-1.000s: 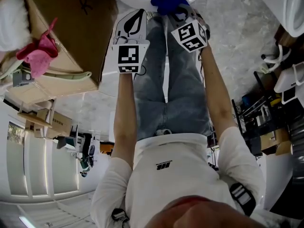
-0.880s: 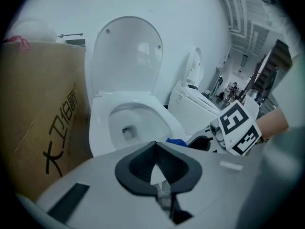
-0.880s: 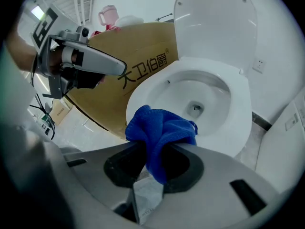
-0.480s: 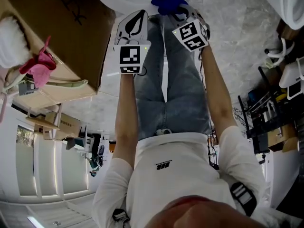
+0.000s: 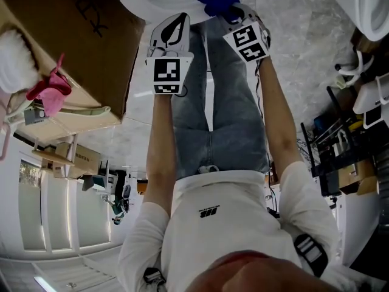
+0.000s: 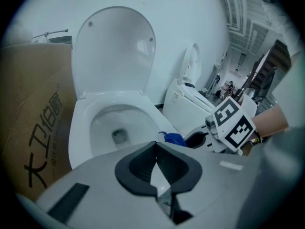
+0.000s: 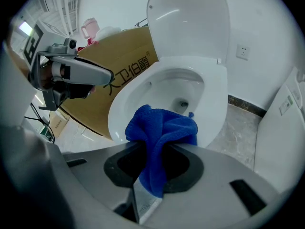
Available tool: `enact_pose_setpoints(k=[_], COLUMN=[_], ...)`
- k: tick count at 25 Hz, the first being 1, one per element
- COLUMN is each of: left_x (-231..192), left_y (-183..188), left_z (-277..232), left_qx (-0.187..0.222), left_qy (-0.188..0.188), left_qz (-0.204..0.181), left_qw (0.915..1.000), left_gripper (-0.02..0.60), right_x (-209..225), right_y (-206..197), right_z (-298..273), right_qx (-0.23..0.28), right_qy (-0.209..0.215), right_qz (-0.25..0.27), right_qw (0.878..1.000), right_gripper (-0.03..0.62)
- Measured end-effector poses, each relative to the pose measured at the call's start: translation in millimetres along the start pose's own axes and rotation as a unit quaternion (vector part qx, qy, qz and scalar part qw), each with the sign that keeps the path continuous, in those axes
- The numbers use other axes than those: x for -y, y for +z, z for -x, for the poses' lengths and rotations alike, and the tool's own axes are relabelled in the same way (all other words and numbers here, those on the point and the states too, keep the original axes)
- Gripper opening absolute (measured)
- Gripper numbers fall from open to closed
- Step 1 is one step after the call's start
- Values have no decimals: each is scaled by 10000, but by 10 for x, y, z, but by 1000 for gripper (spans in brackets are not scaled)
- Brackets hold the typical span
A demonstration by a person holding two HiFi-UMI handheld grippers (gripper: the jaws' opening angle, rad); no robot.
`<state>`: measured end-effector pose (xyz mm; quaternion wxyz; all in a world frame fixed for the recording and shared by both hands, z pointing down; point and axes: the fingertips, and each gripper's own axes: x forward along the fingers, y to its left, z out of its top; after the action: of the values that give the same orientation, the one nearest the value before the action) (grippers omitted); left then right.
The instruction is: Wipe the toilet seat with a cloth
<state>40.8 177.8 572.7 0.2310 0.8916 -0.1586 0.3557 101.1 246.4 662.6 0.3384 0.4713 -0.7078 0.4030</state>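
1. Where the jaws of the right gripper (image 7: 153,148) come together, the blue cloth (image 7: 161,128) is pinched between them. It bunches up above the jaw tips, and a fold hangs down between the dark pads.
2. The cloth sits over the near rim of the toilet seat (image 7: 217,104), at its front edge. Whether it touches the rim cannot be told.
3. The seat is white, and it rings an open bowl with the drain visible at the bottom.
4. The lid (image 7: 188,20) stands upright against the white wall behind the bowl.
5. The left gripper (image 6: 156,144) has its jaws closed on each other with nothing between them. It points at the same bowl from the other side.
6. In the head view both grippers are held out ahead of the person's knees. The left one is just beside the right one, and their marker cubes face the camera.
7. A brown cardboard box (image 7: 116,63) with printed characters stands on the floor close against the toilet, on the left gripper's side.
8. A pink cloth (image 5: 48,90) lies on top of things by the box.
9. A second white toilet (image 6: 190,87) stands farther along the wall, on the right gripper's side.
10. A wall socket (image 7: 243,52) is set beside the lid.
11. The floor (image 7: 238,128) is pale stone.
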Motion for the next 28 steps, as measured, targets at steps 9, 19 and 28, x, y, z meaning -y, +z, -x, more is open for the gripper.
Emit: enact_pose_setpoints(k=[9, 19, 28], left_x=[33, 93, 99], left_y=[123, 306, 505], left_z=[-159, -390, -631], left_qx=[-8, -42, -40], left_qy=[11, -20, -33], left_qz=[71, 112, 231], left_qw=[10000, 9999, 9997], left_gripper=[8, 9, 8], right_x=[289, 606, 905], right_y=[103, 243, 426], right_z=[25, 54, 61], right_qx=[94, 148, 239], right_qy=[-31, -43, -85], right_qz=[-99, -85, -125], right_qw=[9999, 9998, 9996], right_gripper=[86, 86, 86])
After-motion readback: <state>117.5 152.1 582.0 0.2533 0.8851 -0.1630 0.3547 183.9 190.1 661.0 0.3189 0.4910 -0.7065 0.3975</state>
